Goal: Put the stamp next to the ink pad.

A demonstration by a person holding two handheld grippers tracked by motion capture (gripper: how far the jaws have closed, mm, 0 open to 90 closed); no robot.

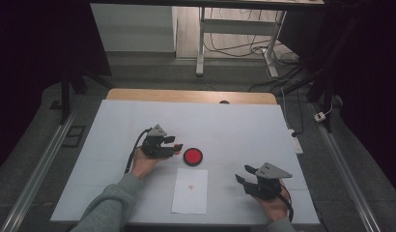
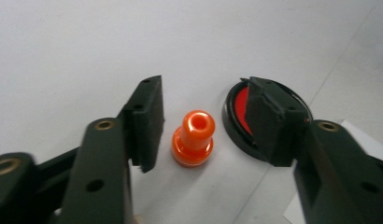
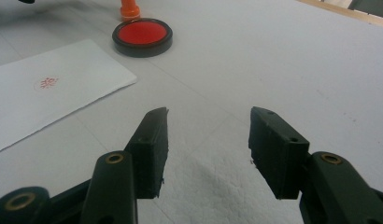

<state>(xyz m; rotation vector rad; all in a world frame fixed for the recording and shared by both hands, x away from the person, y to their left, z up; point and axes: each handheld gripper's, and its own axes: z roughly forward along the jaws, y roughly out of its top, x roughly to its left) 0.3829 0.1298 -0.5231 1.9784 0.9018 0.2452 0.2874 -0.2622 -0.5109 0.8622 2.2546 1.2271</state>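
Left gripper view: stamp (image 2: 193, 137) stands free between tool (image 2: 206, 123) pads (untouched).

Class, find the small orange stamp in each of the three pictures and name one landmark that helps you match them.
High view: orange stamp sits at the left gripper's tip, just left of the red ink pad.
Left gripper view: centre, upright between the open fingers.
Right gripper view: top edge, left of centre, behind the pad.
Shared landmark: the red ink pad.
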